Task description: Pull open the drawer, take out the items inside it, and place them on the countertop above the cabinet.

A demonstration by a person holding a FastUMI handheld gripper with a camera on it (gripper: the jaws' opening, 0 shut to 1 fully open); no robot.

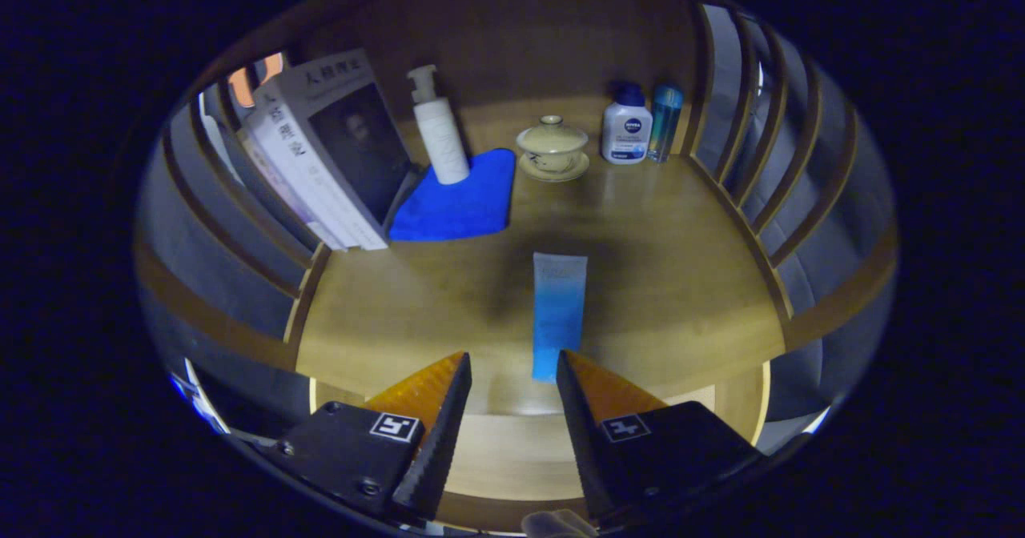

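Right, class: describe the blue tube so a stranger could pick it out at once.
Start at the wooden countertop. Just ahead of the open gripper, the tube lies flat, alone, pointing away. Unlike the standing bottles at the back, it fades from pale to blue.

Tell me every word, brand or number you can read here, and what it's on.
Book: large printed characters on cover and spine, too blurred to read.
White bottle: round badge and small print, too small to read.
Gripper: two square coded markers, no words; its jaws stand open, blue tube just ahead.
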